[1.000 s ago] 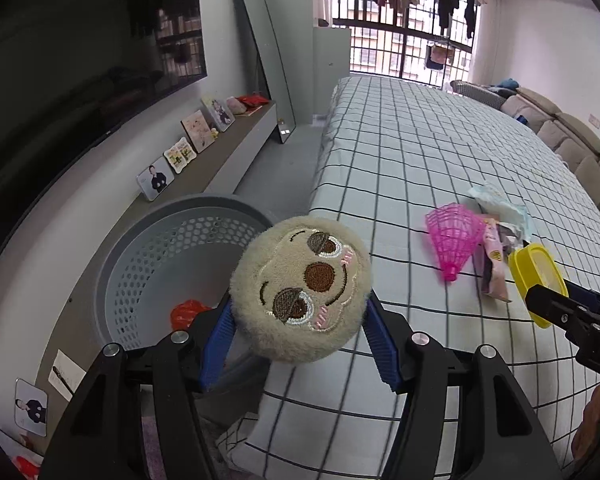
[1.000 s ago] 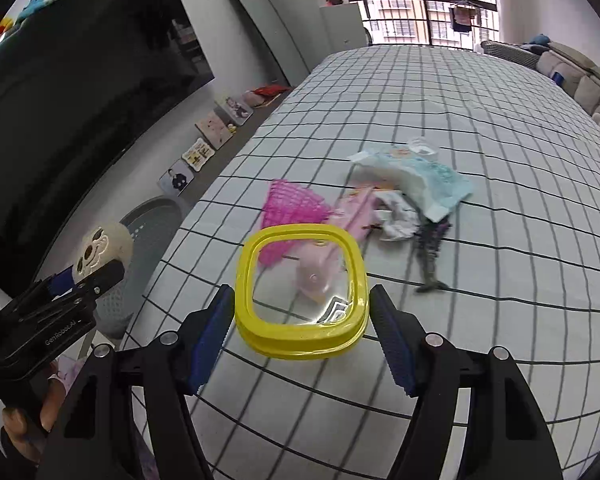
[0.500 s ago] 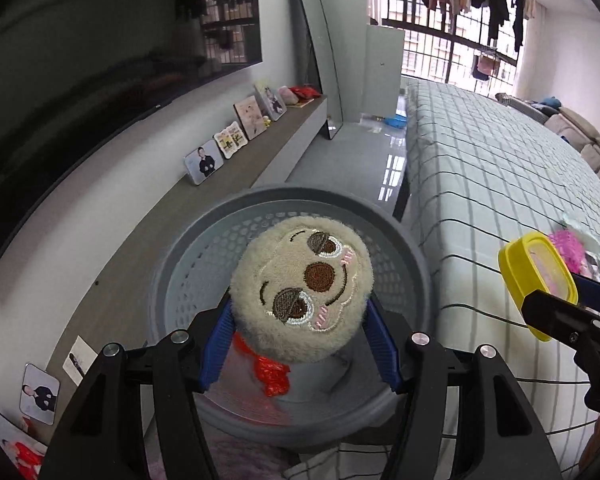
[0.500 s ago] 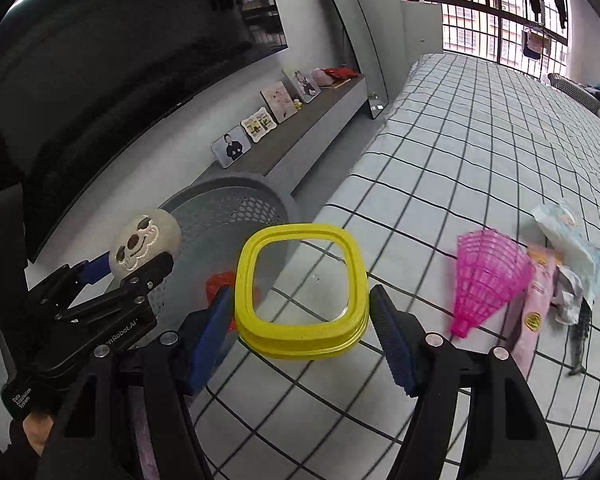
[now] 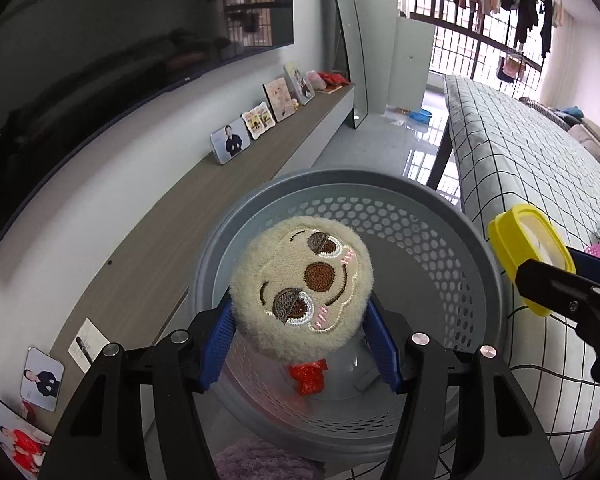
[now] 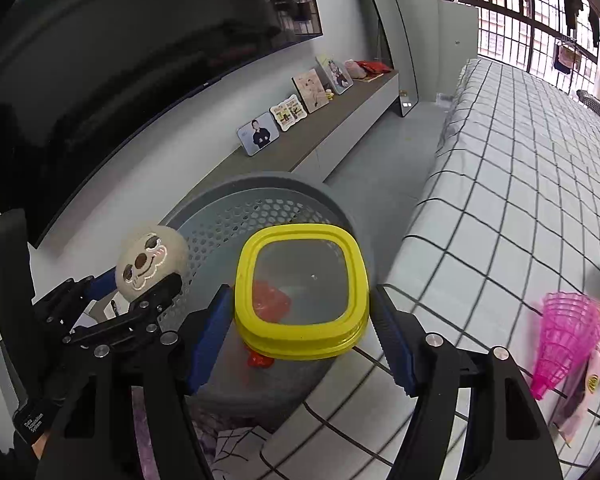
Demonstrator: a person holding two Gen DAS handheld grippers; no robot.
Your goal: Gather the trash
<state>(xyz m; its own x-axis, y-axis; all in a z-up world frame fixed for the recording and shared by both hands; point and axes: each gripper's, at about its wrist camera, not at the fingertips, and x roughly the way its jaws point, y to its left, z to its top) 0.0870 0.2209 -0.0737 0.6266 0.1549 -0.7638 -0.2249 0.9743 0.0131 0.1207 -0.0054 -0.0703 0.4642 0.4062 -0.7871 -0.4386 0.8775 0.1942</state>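
Basket [image 5: 440,224] is the landmark: left gripper [image 5: 300,344] hangs over its opening clamping a plush toy [image 5: 300,292], right gripper [image 6: 300,344] holds a yellow lid [image 6: 302,296] over its table-side rim. Best release: let the toy go first, since it sits above the middle, then bring the lid further inside the rim. Toy is round, beige, fuzzy, with a stitched face. Red scrap [image 5: 308,376] already lies on the basket floor.
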